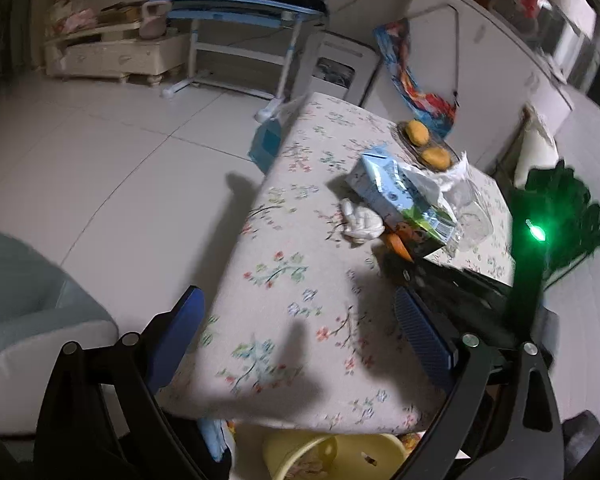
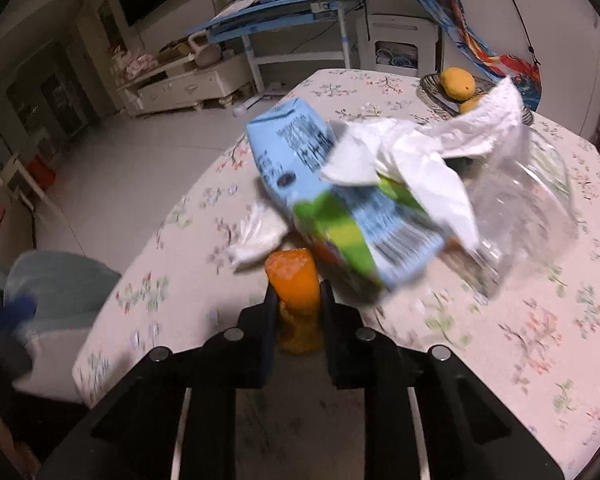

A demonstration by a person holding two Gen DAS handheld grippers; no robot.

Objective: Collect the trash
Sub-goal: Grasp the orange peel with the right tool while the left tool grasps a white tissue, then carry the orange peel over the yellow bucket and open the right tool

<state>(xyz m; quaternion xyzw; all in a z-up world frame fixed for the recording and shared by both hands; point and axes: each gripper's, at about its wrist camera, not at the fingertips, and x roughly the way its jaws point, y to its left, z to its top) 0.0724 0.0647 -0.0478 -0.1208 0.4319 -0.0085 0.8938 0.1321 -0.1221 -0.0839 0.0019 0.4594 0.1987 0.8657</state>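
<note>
My right gripper (image 2: 297, 300) is shut on an orange peel-like piece (image 2: 292, 276) that stands up between its pads, just above the flowered tablecloth (image 2: 500, 360). Right behind it lies a blue and green drink carton (image 2: 340, 216), tipped on its side, with white tissue paper (image 2: 412, 160) draped over it. A clear plastic bottle (image 2: 524, 208) lies to the right and a crumpled tissue (image 2: 256, 236) to the left. My left gripper (image 1: 300, 320) hangs open over the table's near end with nothing between its blue pads (image 1: 184, 328); from there I see the carton (image 1: 396, 192) and the orange piece (image 1: 398, 245).
A dark basket with two yellow fruits (image 2: 456, 84) sits at the table's far edge. A yellow bin (image 1: 332, 456) stands under the table's near edge. A pale armchair (image 1: 28, 320) is at the left, a blue desk (image 2: 284, 12) and a white stool (image 2: 396, 52) beyond.
</note>
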